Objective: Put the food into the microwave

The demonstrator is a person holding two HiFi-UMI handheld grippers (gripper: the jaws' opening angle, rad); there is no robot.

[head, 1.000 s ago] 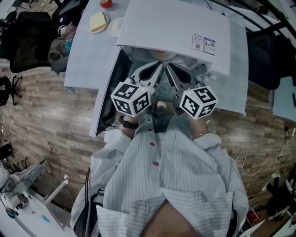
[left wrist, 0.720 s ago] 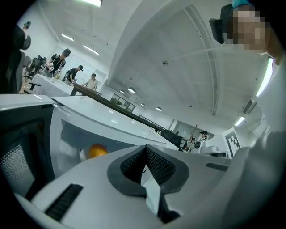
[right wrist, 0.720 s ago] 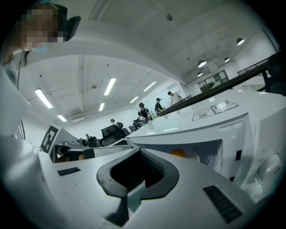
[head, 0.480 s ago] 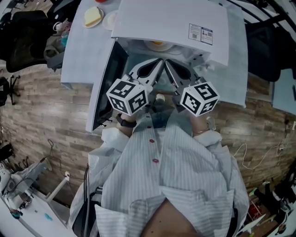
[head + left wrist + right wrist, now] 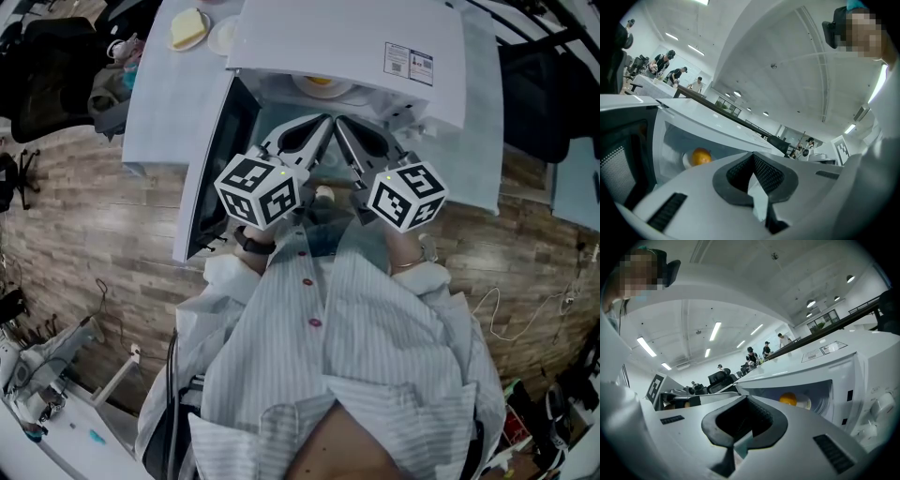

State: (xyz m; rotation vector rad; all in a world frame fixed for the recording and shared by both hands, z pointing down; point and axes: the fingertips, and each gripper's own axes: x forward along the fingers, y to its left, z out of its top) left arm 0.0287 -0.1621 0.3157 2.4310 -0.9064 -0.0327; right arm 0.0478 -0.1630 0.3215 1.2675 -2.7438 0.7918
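Note:
The white microwave (image 5: 347, 47) stands with its door (image 5: 211, 178) swung open to the left. Inside, an orange food item (image 5: 701, 157) lies on a white plate (image 5: 805, 403); the right gripper view shows the same food (image 5: 788, 399), and the head view shows it (image 5: 321, 85) under the microwave's top edge. My left gripper (image 5: 322, 126) and right gripper (image 5: 340, 127) are held side by side just in front of the opening, tips pointing into it and nearly meeting. Both are shut with nothing between their jaws, as seen in the left gripper (image 5: 753, 158) and right gripper (image 5: 746, 403) views.
The microwave sits on a white table (image 5: 164, 103), which also holds a yellow food item on a plate (image 5: 187, 28) and a white dish (image 5: 223, 36) to the microwave's left. Black chairs (image 5: 56, 75) stand beyond the table's left side. Several people work at desks far behind.
The head view has shifted a little, so the microwave sits slightly higher and more to the left. Both grippers stay shut in the same spot before the opening.

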